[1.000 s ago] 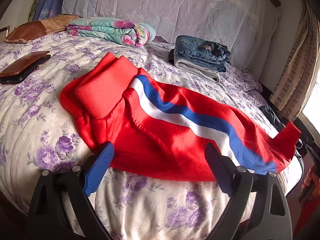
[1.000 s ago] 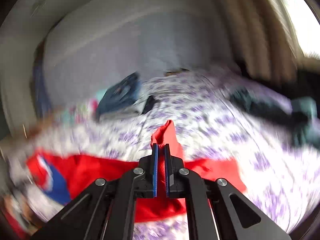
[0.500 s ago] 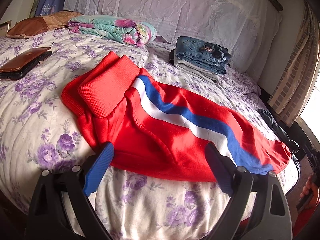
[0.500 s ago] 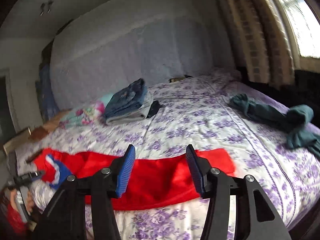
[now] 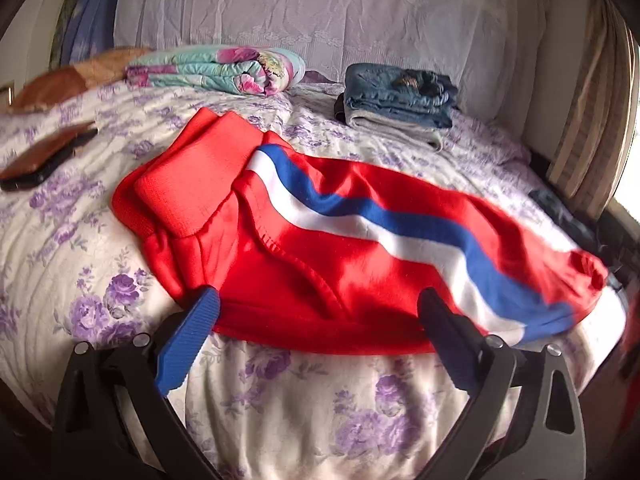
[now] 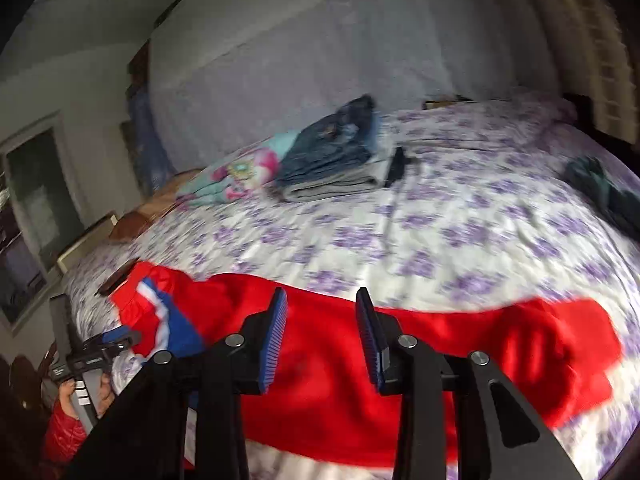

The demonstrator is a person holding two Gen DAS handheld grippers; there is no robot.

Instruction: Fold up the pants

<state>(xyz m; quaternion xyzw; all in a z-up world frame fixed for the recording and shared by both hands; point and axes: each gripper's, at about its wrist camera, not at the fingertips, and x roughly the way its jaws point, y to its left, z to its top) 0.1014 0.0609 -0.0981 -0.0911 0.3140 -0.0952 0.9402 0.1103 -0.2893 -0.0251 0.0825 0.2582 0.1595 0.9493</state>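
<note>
Red pants [image 5: 340,248] with a blue and white side stripe lie stretched along the near edge of the bed [image 5: 304,392]. Their ribbed waistband is folded back at the left. My left gripper [image 5: 319,300] hovers at their near hem; its jaws are opening wide and hold nothing. In the right wrist view the pants [image 6: 520,344] run across the frame. My right gripper [image 6: 322,296] hangs over their middle. Its jaws are closing, the pads stand apart, and no cloth is pinched between them. At the lower left, a hand [image 6: 86,392] in a red sleeve holds the other gripper.
A stack of folded jeans [image 5: 400,100] and a folded floral blanket [image 5: 216,68] sit near the headboard. A brown wallet on a dark phone [image 5: 44,156] lies at the left. A dark teal garment [image 6: 600,188] lies at the far right, by the curtains.
The right gripper let go of the raised red pant end, opened and drew sideways along the bed edge. That end now lies flat. The left jaws spread a little wider.
</note>
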